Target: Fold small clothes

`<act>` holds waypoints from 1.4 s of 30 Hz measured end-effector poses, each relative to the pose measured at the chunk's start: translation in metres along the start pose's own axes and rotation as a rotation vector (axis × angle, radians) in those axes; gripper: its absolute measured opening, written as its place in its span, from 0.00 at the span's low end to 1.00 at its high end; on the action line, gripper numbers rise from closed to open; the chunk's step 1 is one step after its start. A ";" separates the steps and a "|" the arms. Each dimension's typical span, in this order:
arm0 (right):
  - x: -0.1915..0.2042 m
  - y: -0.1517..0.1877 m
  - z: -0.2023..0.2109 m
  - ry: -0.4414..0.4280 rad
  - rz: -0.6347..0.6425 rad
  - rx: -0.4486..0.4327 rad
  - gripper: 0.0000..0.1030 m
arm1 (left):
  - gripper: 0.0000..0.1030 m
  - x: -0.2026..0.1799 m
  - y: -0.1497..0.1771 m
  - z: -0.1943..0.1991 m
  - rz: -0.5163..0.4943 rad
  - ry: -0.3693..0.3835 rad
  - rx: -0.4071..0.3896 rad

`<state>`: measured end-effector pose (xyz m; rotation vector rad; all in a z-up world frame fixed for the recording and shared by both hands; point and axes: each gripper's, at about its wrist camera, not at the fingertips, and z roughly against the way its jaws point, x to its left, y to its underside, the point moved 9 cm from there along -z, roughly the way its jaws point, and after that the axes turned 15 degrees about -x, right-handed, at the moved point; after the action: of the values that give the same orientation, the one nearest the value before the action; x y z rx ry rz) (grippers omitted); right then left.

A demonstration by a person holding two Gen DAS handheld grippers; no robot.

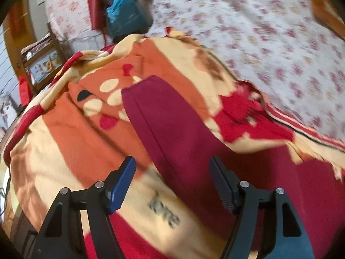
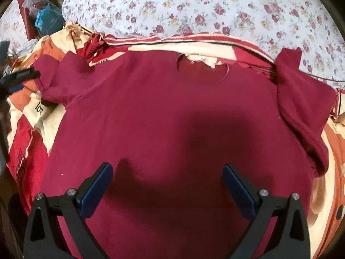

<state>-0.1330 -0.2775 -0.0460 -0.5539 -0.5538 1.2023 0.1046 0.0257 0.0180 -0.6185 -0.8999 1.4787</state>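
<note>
Maroon T-shirt (image 2: 172, 118) spread flat, collar away, on patterned blanket (image 1: 71, 129); left gripper (image 1: 172, 168) and right gripper (image 2: 168, 177) both wide open, empty.

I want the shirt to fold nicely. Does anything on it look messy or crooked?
Yes. The maroon shirt lies mostly flat on the blanket, but its right sleeve is bunched and wrinkled, and the left sleeve is rumpled too. Both grippers, left and right, hang open.

Floral-sheeted bed (image 2: 215, 4) — perhaps a wooden shelf (image 1: 41, 62) beside it.
</note>
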 end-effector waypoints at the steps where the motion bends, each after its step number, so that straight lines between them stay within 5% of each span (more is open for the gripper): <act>1: 0.001 0.002 -0.002 -0.002 0.001 0.007 1.00 | 0.48 0.004 -0.003 -0.008 -0.005 -0.027 -0.002; 8: 0.003 0.006 -0.005 0.001 0.032 0.023 1.00 | 0.34 0.015 0.006 -0.061 -0.011 -0.112 0.084; 10: 0.003 0.005 -0.005 -0.005 0.022 0.023 1.00 | 0.31 0.013 0.003 -0.063 -0.023 -0.114 0.045; 13: 0.001 0.005 -0.005 -0.008 0.011 0.021 1.00 | 0.05 0.006 0.001 -0.061 -0.045 -0.095 0.031; 21: 0.002 0.004 -0.003 -0.010 0.000 0.015 1.00 | 0.00 -0.036 -0.023 0.016 0.014 0.135 -0.078; 27: -0.009 0.000 0.006 -0.003 -0.030 -0.009 1.00 | 0.00 -0.102 -0.031 0.097 -0.046 0.338 -0.156; 33: -0.026 -0.004 0.016 0.011 -0.070 -0.019 1.00 | 0.00 -0.166 -0.009 0.138 -0.106 0.467 -0.132; 42: -0.071 -0.005 0.032 0.064 -0.146 -0.043 1.00 | 0.00 -0.254 0.066 0.160 -0.120 0.676 0.020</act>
<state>-0.1694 -0.3437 -0.0261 -0.5764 -0.5571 1.0335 -0.0326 -0.2491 0.0196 -0.9544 -0.3841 1.0562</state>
